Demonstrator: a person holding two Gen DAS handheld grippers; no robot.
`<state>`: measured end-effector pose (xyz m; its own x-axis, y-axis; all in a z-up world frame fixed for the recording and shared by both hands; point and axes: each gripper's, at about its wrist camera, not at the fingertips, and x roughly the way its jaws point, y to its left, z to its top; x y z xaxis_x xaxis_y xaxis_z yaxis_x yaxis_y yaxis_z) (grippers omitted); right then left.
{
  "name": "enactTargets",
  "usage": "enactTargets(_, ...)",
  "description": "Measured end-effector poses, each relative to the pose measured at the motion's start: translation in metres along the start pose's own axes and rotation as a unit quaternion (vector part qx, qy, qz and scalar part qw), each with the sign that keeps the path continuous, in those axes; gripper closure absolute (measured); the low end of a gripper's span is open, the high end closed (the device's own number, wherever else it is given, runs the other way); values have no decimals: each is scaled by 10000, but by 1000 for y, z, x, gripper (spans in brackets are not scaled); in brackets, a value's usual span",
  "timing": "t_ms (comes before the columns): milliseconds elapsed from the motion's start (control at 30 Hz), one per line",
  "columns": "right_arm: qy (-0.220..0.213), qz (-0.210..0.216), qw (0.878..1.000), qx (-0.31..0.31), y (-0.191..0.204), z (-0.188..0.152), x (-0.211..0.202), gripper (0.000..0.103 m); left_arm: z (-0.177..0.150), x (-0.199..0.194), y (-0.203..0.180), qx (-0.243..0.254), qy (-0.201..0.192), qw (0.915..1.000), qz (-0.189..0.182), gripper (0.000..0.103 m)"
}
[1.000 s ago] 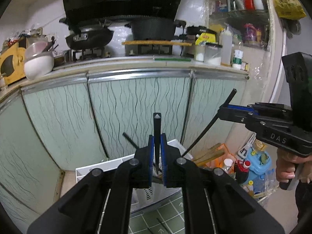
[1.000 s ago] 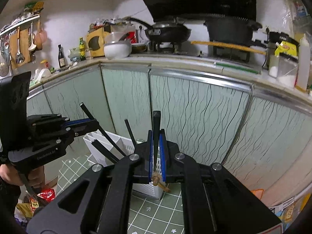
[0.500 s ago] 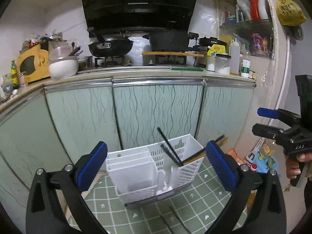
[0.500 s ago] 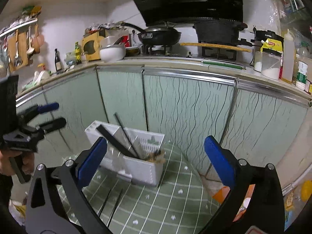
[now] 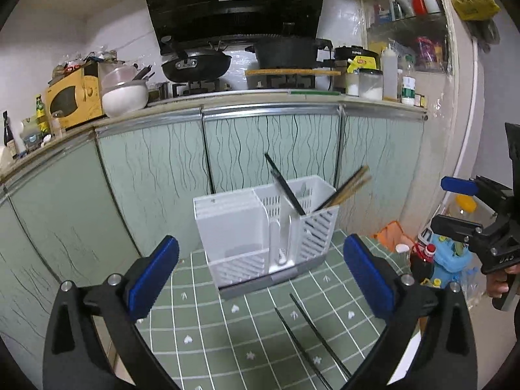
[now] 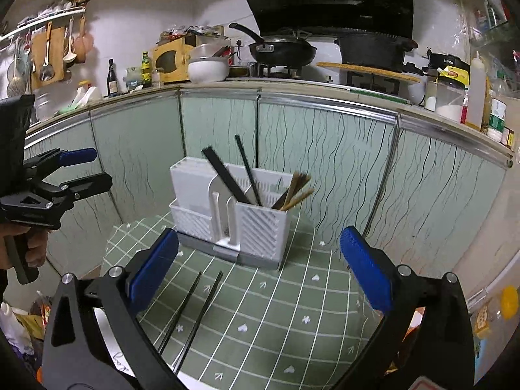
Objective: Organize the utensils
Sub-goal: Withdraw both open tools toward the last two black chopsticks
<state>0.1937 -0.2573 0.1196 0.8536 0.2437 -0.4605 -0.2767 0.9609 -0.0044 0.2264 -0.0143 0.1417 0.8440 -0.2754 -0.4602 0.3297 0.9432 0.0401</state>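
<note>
A white utensil caddy [image 5: 260, 227] [image 6: 227, 214] stands on a green checked mat [image 5: 227, 341] [image 6: 276, 318]. Black chopsticks [image 5: 284, 188] [image 6: 227, 175] and brown wooden chopsticks [image 5: 351, 185] [image 6: 294, 191] lean in its right compartments. Two loose black chopsticks [image 5: 308, 334] [image 6: 195, 315] lie on the mat in front. My left gripper [image 5: 260, 279] is open and empty, back from the caddy; it also shows in the right wrist view [image 6: 81, 169]. My right gripper [image 6: 256, 273] is open and empty; it shows in the left wrist view [image 5: 458, 204].
Green cabinet doors [image 5: 269, 149] stand behind the caddy under a counter with a wok [image 5: 195, 65], a pot [image 5: 286, 52] and jars. Bottles and a blue toy [image 5: 448, 260] clutter the floor at right. The mat's left edge [image 6: 110, 253] drops off.
Both grippers opened and let go of the black chopsticks, which now stand in the caddy. Both grippers pulled back and up from the caddy.
</note>
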Motion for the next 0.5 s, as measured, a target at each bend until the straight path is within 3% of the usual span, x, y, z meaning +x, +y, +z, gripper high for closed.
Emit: enactTargets(500,182,-417,9990,53,13,-52,1,7,-55,-16,-8,-186,-66,9998,24,5)
